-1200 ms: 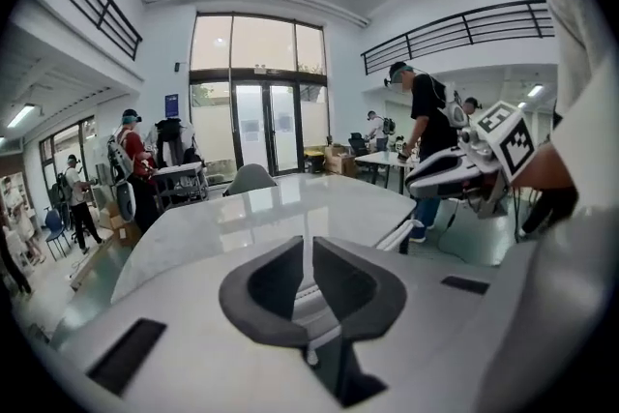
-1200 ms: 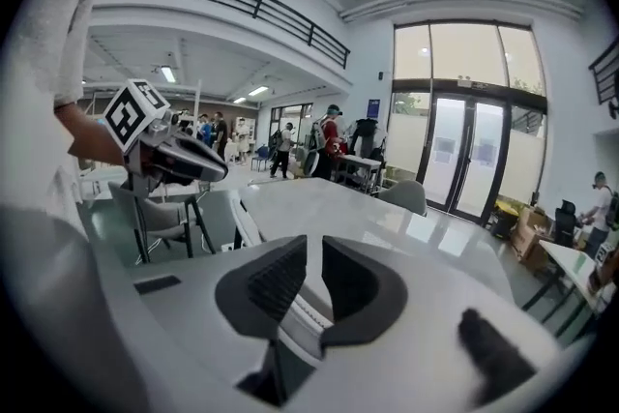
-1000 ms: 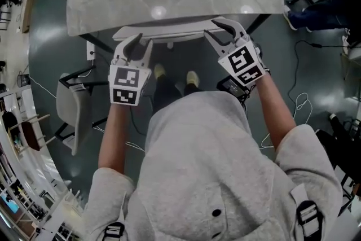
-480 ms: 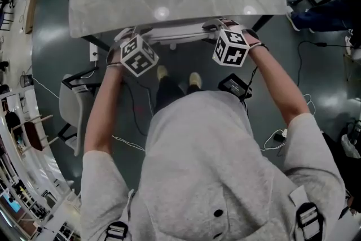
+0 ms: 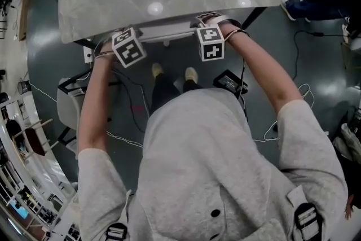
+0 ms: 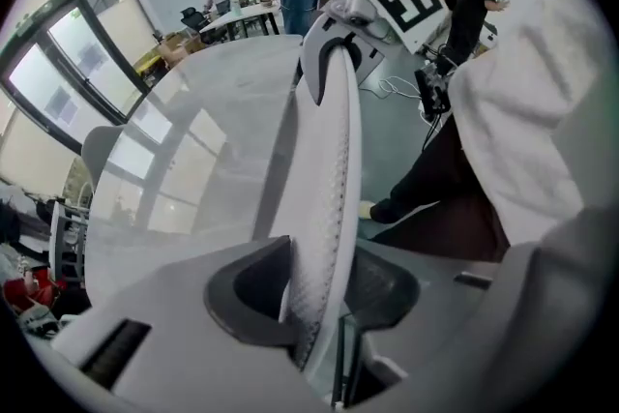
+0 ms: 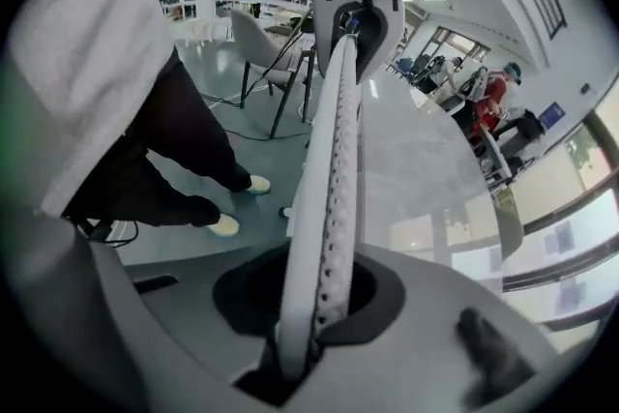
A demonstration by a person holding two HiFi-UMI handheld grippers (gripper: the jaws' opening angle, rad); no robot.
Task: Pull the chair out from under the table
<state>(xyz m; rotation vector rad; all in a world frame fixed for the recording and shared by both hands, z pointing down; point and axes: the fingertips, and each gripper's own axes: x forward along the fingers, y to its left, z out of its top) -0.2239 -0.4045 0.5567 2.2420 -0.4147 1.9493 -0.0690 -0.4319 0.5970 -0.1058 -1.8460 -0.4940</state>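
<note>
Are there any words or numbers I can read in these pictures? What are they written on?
No words or numbers can be read anywhere.
Left cube and right cube: only black-and-white square patterns, not letters.
Things far across the room: too small to read.

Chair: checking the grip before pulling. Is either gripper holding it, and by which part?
Both. The left gripper and right gripper, jaws just closing, each clamp the top edge of the white chair backrest, one near each end.
</note>
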